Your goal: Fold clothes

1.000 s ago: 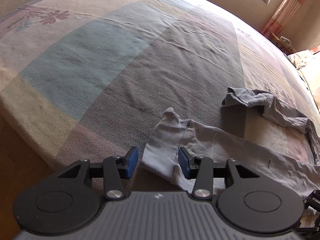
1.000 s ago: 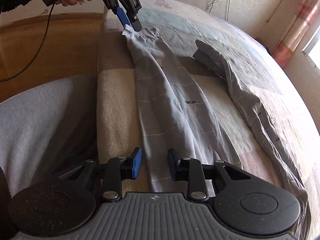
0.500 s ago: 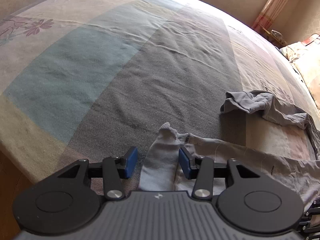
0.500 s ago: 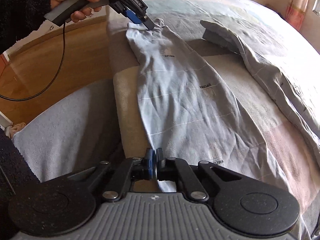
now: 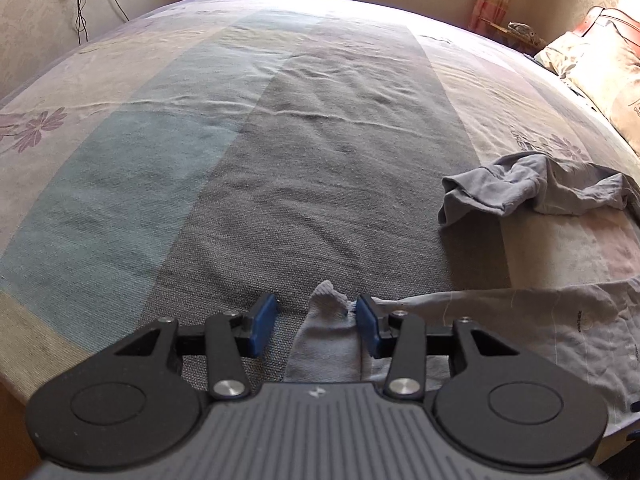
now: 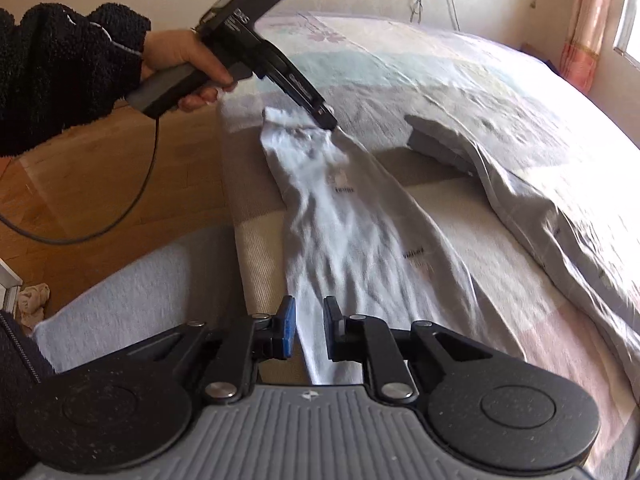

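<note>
Reopening right gripper (image 6: 306,330) after its pinch half a second ago, trouser leg (image 6: 360,240) slack between parting pads on bed (image 5: 320,160); hovering left gripper (image 5: 316,326) half-open around hem, ungripped, so fold not begun.

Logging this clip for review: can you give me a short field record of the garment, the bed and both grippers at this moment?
garment: grey trousers, spread on the bed, one leg stretched between the two grippers
other leg: lies apart, cuff crumpled
surface: patchwork bedspread
left gripper: open, leg cuff between its fingers, pads not pressing it
right gripper: jaws opening, cloth between them, pads not clearly pressing
person: left hand in a black fleece sleeve holds the left gripper's handle
fold: not yet made
</note>
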A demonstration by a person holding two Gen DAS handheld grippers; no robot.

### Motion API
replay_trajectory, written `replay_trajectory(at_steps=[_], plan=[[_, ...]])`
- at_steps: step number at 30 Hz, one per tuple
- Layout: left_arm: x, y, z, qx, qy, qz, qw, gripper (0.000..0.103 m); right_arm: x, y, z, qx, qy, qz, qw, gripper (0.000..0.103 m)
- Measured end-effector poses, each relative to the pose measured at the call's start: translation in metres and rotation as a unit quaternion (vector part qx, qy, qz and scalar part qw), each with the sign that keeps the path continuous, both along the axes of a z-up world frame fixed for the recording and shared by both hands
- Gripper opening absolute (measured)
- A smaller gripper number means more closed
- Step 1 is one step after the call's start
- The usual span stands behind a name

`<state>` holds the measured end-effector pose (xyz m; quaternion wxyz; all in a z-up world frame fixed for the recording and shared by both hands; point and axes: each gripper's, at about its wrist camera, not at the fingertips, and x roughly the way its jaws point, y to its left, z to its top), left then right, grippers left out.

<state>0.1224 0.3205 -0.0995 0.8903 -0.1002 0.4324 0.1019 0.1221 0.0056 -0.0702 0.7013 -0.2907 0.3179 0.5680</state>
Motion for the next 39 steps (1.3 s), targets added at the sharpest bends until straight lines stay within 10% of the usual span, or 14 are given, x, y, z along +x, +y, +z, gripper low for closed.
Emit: replay_trajectory(at_steps=[12,21,31,34,39], plan=[[0.003,0.001,0.001,-0.005,0.009,0.000,0.9999,0.045,-0.018,0.094,-0.028,0.010,-0.071,0.047,0.996,0.038],[-0.001,0.005,-0.001,-0.015,-0.004,0.004,0.9999,0.046,-0.012,0.095,-0.025,0.018,-0.062,0.029,0.997,0.033],[-0.023,-0.008,0.030,-0.024,-0.042,0.004,0.9988,0.045,0.003,0.098,-0.035,0.015,-0.019,0.007,1.000,0.005],[-0.039,-0.025,0.045,-0.046,-0.075,-0.019,0.9959,0.047,0.023,0.095,-0.030,0.043,0.069,-0.015,0.997,0.013],[-0.046,-0.050,0.027,-0.084,-0.050,-0.057,0.9936,0.050,0.022,0.061,-0.014,0.048,0.049,-0.046,0.997,0.033]])
